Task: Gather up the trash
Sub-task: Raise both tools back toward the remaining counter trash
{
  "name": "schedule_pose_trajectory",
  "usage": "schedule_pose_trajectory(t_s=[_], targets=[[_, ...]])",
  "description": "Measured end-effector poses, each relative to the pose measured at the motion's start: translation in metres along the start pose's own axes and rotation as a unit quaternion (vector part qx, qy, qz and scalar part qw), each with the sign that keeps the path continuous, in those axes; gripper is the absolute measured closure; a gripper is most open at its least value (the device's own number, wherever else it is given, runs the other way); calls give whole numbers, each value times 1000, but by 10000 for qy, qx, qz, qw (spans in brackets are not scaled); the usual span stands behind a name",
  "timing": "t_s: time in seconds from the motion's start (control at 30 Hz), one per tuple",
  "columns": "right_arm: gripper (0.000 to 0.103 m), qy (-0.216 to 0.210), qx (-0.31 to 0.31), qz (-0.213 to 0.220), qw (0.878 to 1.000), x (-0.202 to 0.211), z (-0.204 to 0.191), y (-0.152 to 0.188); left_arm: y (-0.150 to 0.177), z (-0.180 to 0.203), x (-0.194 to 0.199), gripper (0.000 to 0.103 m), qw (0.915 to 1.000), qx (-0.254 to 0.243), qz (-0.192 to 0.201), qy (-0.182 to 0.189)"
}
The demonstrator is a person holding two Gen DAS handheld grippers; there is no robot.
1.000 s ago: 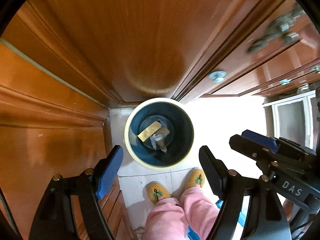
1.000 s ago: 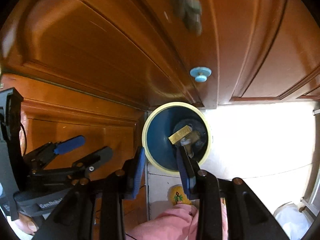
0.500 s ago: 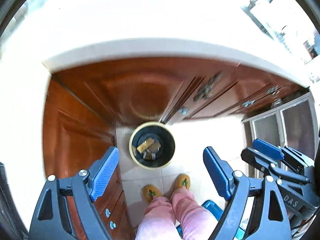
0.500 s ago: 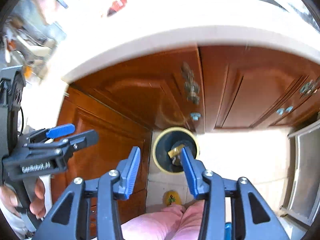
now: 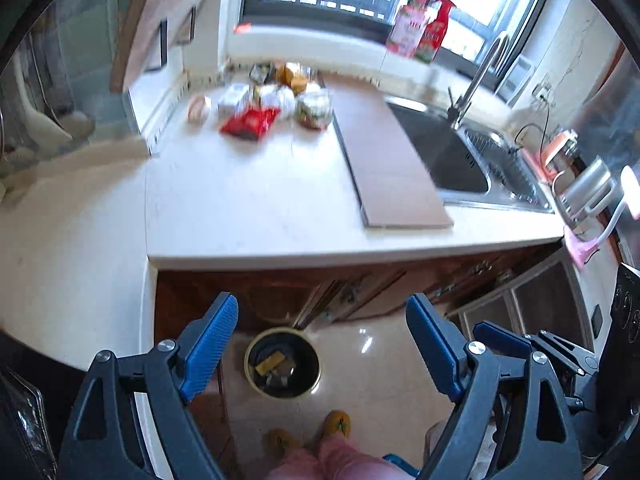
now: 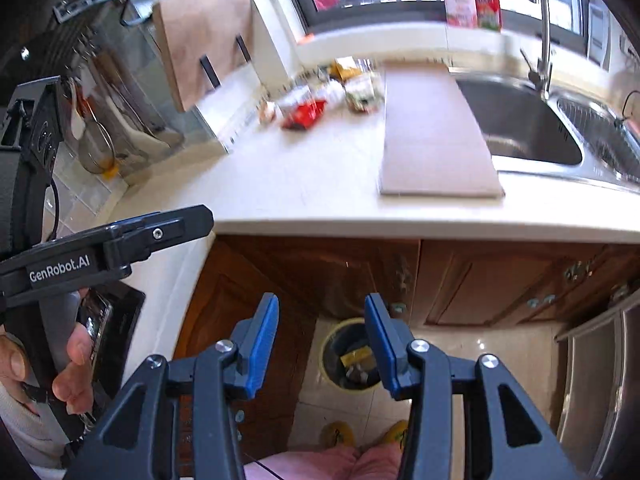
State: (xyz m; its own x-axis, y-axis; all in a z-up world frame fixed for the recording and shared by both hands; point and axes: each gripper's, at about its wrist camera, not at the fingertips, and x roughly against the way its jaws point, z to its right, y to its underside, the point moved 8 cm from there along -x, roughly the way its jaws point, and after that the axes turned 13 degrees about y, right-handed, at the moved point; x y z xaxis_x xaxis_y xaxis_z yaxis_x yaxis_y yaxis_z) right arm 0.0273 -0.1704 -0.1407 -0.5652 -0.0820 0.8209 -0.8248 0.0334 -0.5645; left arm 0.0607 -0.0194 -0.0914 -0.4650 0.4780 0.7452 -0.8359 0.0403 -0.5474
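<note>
A round bin [image 5: 282, 363] with a pale rim stands on the floor by the cabinets, holding a yellow wrapper and other scraps; it also shows in the right wrist view [image 6: 349, 356]. A pile of wrappers, with a red packet [image 5: 250, 123] in front, lies at the back of the white counter; the same pile shows in the right wrist view [image 6: 304, 114]. My left gripper [image 5: 322, 354] is open and empty, high above the bin. My right gripper [image 6: 322, 346] is open and empty, also above the bin.
A wooden cutting board [image 5: 384, 160] lies on the counter next to a steel sink [image 5: 448, 152] with a tap. Red and pink bottles [image 5: 420, 32] stand on the windowsill. Brown cabinet doors [image 6: 340, 276] run below the counter. A person's slippered feet [image 5: 336, 424] stand by the bin.
Both grippers have risen from just above the bin to above counter height. The counter, sink and wrapper pile have come into view. Both stay open and empty.
</note>
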Motion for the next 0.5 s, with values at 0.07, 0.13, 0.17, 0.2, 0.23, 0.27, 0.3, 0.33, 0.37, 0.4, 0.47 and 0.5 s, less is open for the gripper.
schedule_pose_trajectory(t_s=[0.07, 0.13, 0.17, 0.2, 0.23, 0.27, 0.3, 0.33, 0.37, 0.4, 0.47, 0.5], targets=[[58, 54, -24, 174, 9998, 12, 2, -12, -13, 7, 12, 18, 9997, -103, 199, 23], [58, 84, -78, 284, 9995, 23, 4, -24, -22, 13, 24, 18, 9991, -237, 356, -13], [58, 95, -127, 336, 9993, 29, 6, -30, -27, 16, 29, 18, 9987, -303, 411, -41], [58, 106, -163, 390, 9990, 32, 8, -34, -33, 20, 35, 18, 9982, -365, 472, -66], [58, 120, -180, 444, 9988, 36, 9, -39, -39, 24, 41, 18, 9977, -421, 528, -70], [58, 148, -189, 505, 9984, 41, 11, -42, -43, 25, 46, 18, 9973, -457, 577, -69], [58, 190, -198, 573, 9980, 44, 12, -47, -47, 26, 52, 18, 9968, -489, 634, -70], [57, 224, -210, 636, 9975, 48, 14, -51, -51, 27, 54, 18, 9964, -512, 673, -72], [57, 251, -232, 676, 9971, 50, 15, -55, -54, 27, 54, 18, 9961, -521, 703, -75], [56, 268, -271, 722, 9967, 51, 16, -60, -57, 27, 56, 17, 9957, -532, 752, -66], [55, 300, -364, 814, 9956, 52, 19, -66, -63, 25, 57, 14, 9949, -572, 828, -57], [54, 331, -398, 837, 9951, 53, 21, -69, -65, 25, 58, 10, 9945, -595, 858, -61]])
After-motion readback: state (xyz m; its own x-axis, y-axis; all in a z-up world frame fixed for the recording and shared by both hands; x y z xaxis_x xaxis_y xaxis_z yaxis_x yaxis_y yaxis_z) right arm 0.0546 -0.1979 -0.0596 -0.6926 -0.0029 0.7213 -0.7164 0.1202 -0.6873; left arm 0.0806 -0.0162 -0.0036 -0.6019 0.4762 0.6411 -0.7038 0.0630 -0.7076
